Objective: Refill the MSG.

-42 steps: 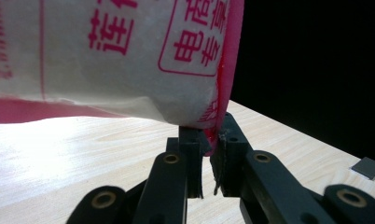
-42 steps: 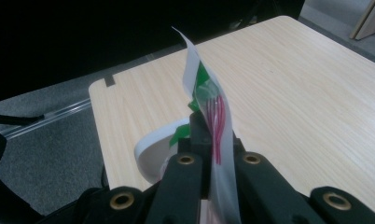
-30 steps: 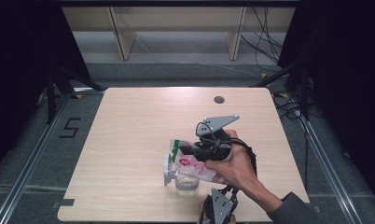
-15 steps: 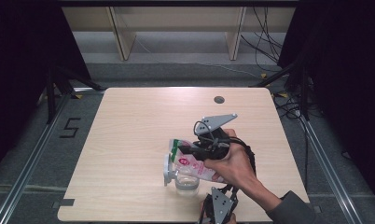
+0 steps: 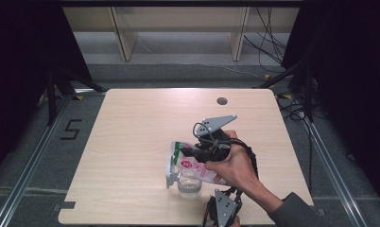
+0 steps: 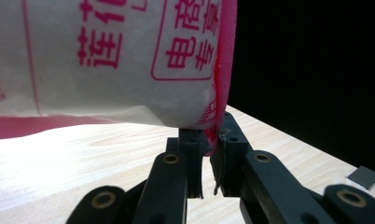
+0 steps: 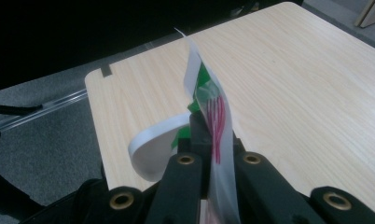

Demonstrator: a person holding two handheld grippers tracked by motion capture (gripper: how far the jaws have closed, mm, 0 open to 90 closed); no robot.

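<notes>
White and pink, the bag (image 5: 197, 166) hangs over a clear cup (image 5: 190, 185) near the front edge of the counter (image 5: 131, 137). The bag has red writing on it and a bit of green near its top end. It lies tilted in the air, with its open end drooping down beside the cup on the left.

The right gripper (image 5: 190, 152) is shut tight on the bag. In the right gripper view, its two black jaws press together on the thin edge of the bag (image 7: 213, 116), and a white flap curls away to the left. A hand (image 5: 233, 168) holds this gripper, and a grey three-cornered plate sticks up from its top.

The left gripper (image 5: 221, 198) sits at the very front of the counter, just below the cup and the hand. In the left gripper view, its jaws stand close together and pinch the bottom pink edge of the bag (image 6: 106, 60). The bag hangs above them, white with red letters.

The cup stands upright on the counter, right under the bag. A small dark round spot (image 5: 221, 100) lies far back on the counter, well apart from everything else.
</notes>
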